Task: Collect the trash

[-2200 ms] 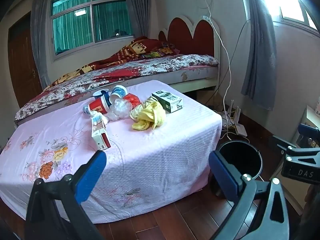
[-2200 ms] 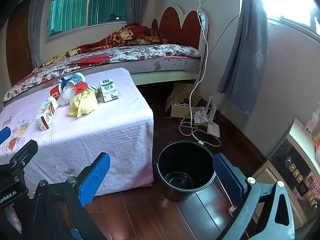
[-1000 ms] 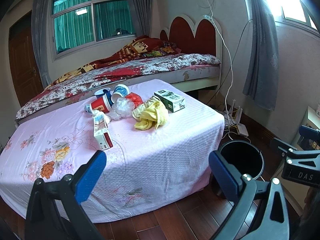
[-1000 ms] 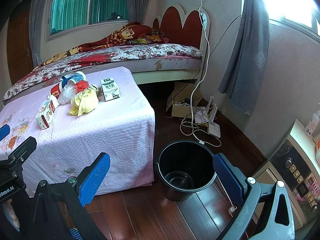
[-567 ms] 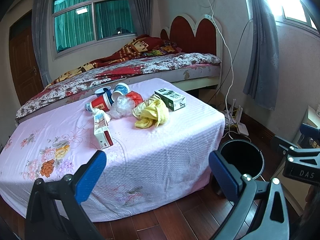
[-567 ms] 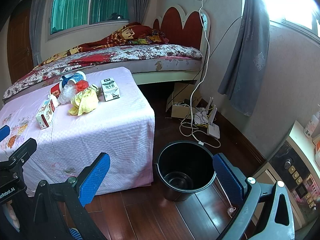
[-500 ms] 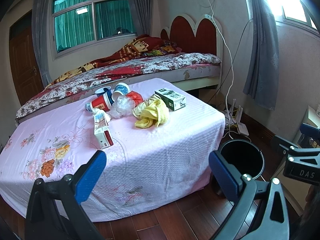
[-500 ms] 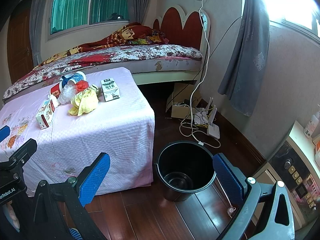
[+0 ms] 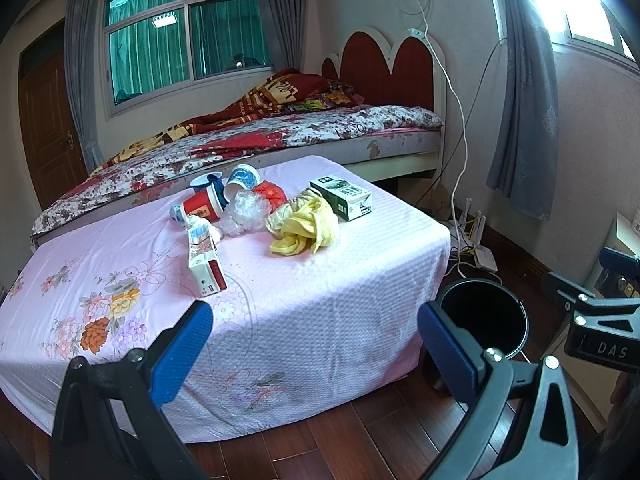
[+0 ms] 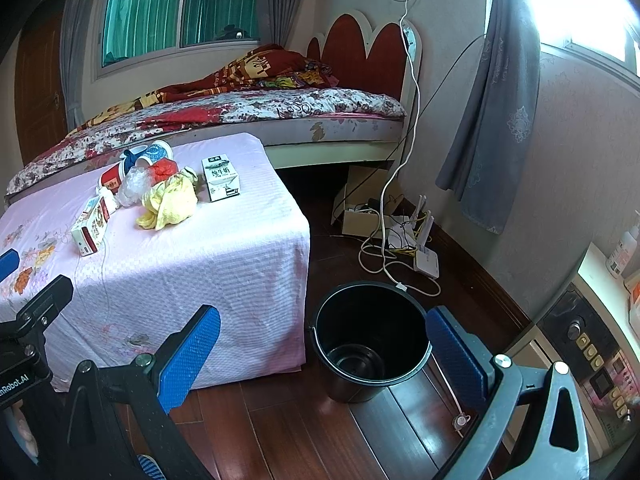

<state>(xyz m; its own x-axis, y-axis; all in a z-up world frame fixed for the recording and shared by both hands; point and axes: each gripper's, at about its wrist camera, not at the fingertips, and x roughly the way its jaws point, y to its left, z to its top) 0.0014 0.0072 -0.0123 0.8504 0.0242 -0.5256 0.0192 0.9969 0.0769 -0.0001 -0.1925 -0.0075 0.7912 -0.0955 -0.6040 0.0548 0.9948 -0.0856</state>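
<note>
the left gripper (image 9: 314,338) sits at the bottom of the left view with its two blue pads far apart, wide open and holding nothing. the right gripper (image 10: 322,354) at the bottom of the right view is the same, open and empty.

not much has changed in the last couple of seconds. in the left view the trash pile now sits a little lower and a bit bigger in the frame than it did before, so the left gripper has crept a little toward the counter (image 9: 328,280). the right view looks almost the same as before. nothing has been picked up yet, so the job looks like it is only starting.

just past the right gripper, in the lower middle of the right view, the black bucket (image 10: 370,344) stands on the wood floor beside the counter. it looks empty inside.

farther up, on the pink cloth, lies the trash. nearest is the red and white carton (image 9: 206,266). behind it are the yellow rag (image 9: 306,230), the clear plastic wad (image 9: 244,214), the red cup (image 9: 202,208) on its side and the green carton (image 9: 342,198). the blue and white cups (image 9: 240,178) are at the back.

the bed (image 9: 280,136) is behind it all, in the upper half of the frame.

i think the nearest carton is the easy first grab.
</note>
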